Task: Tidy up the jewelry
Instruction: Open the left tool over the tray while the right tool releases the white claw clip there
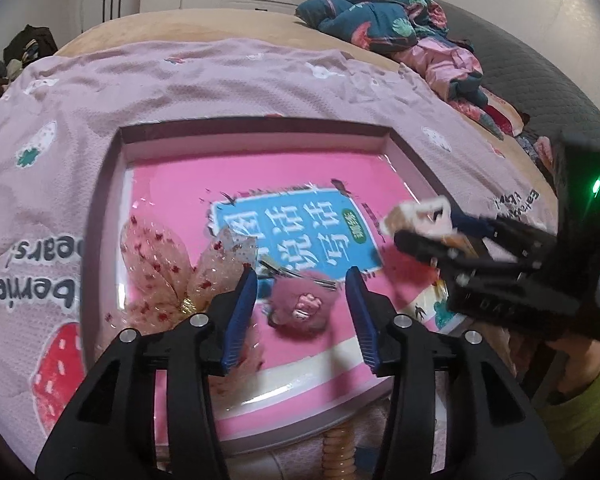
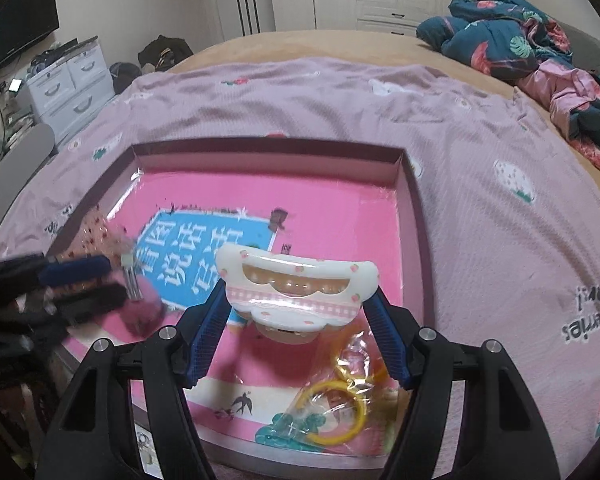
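Lilac blanket [image 1: 228, 80] under shallow box [image 1: 116, 168] (bedroom)

We see our left gripper [image 1: 302, 308] with its jaws apart over a fuzzy pink hair clip [image 1: 300, 310] lying in the pink tray [image 1: 256, 136], a sheer bow [image 1: 168, 264] to its left, while our right gripper [image 1: 428, 232] holds a white claw clip [image 1: 424, 214] at right.
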A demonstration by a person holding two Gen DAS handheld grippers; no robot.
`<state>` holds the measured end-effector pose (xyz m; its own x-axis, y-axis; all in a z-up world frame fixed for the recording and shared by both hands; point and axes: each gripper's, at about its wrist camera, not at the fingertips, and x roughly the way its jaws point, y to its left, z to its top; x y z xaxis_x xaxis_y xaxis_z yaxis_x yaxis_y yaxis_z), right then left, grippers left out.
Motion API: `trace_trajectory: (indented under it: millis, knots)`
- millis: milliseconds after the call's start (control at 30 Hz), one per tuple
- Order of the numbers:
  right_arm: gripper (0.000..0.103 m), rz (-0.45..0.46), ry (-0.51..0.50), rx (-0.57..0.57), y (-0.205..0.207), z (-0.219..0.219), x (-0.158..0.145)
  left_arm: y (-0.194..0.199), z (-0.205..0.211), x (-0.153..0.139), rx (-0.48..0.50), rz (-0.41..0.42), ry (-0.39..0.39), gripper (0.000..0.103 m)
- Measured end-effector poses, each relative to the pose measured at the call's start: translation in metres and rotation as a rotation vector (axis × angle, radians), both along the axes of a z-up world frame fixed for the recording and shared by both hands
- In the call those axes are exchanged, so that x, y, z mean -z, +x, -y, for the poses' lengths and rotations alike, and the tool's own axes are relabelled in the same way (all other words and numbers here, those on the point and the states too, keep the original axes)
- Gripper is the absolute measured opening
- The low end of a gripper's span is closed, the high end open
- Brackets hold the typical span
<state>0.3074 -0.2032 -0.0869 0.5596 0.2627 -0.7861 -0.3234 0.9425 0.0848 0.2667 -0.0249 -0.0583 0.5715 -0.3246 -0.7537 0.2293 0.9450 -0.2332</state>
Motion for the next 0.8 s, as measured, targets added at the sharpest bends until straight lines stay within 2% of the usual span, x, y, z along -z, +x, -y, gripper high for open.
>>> trace_trajectory:
  millis: [33, 167, 233, 433, 500, 567, 800]
  knots:
    - [0.066, -0.003, -0.003, -0.001, 0.000, 0.000, 0.002, 0.001, -0.003, -0.002, -0.009, 0.004, -0.002, 0.047]
    - [0.067, 0.004, 0.003, 0.006, -0.006, 0.002, 0.004, 0.001, -0.012, -0.009, -0.029, 0.008, -0.015, 0.054]
    - [0.067, 0.002, 0.021, 0.010, -0.007, 0.005, 0.005, 0.001, -0.016, -0.012, -0.041, 0.008, -0.010, 0.063]
    - [0.068, 0.002, 0.068, 0.023, -0.011, 0.013, 0.003, -0.001, -0.027, -0.020, -0.078, 0.025, 0.002, 0.073]
    - [0.072, 0.003, 0.088, 0.024, -0.013, 0.016, 0.001, -0.003, -0.030, -0.023, -0.090, 0.027, 0.000, 0.074]
    - [0.075, 0.007, 0.097, 0.029, -0.016, 0.018, -0.001, -0.006, -0.034, -0.028, -0.102, 0.039, -0.005, 0.081]
    - [0.081, 0.029, 0.115, 0.061, -0.023, 0.027, -0.014, -0.019, -0.041, -0.052, -0.128, 0.096, -0.001, 0.089]
